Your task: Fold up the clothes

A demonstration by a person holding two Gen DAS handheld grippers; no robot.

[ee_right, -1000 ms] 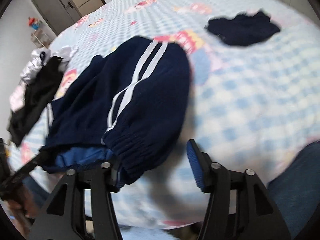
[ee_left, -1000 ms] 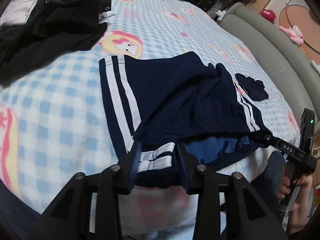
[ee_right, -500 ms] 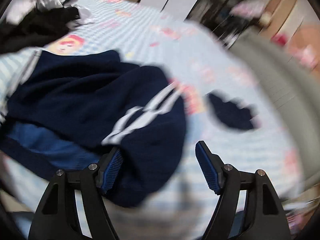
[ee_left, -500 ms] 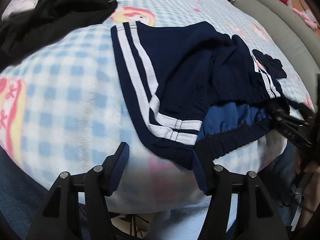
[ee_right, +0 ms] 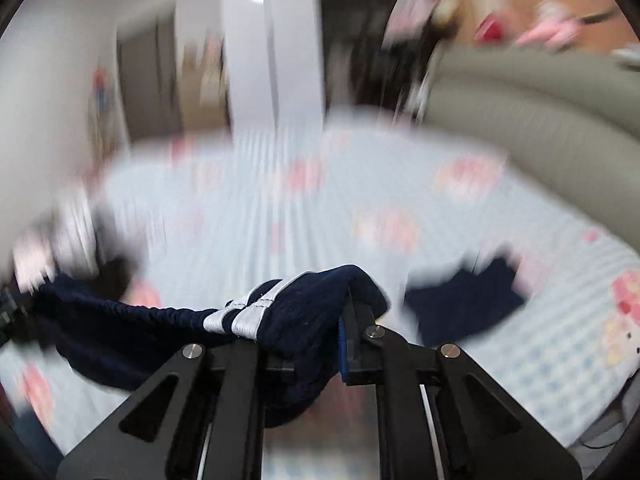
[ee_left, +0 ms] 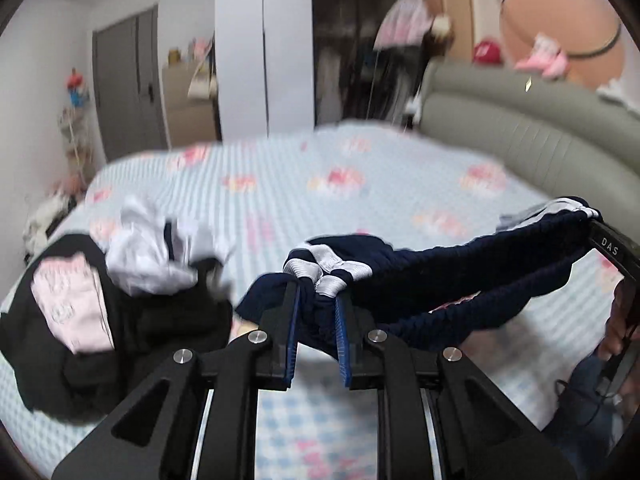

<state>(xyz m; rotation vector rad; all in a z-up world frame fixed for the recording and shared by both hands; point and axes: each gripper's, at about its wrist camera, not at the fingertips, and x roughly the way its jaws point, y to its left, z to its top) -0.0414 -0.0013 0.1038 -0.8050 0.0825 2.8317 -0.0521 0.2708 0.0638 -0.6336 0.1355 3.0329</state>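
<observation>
Motion blur smears most of the right wrist view, so the far wall and the heap at the bed's left edge are only streaks there. The left finger of the right gripper (ee_right: 316, 344) is buried under cloth; only the blue pad of the right finger shows. In the left wrist view the right gripper is cut off at the frame's right edge, with part of a hand (ee_left: 618, 320) behind it.

The navy shorts (ee_left: 420, 276) with white side stripes hang in the air above the near edge of the bed (ee_left: 320, 184), stretched by the elastic waistband between the two tools. The left gripper (ee_left: 316, 304) is clamped on one striped end of the waistband, and the right gripper is closed on the other.

The bed wears a pale blue checked blanket with pink cartoon prints, and a grey padded headboard (ee_left: 520, 128) curves along its right side. Beyond the far edge stand a white wardrobe (ee_left: 262, 48) and a grey door (ee_left: 128, 80).

A pile of black, white and pink clothes (ee_left: 100, 300) lies at the bed's left edge, just beside the left gripper. A small dark navy garment (ee_right: 460, 304) lies flat near the right edge.
</observation>
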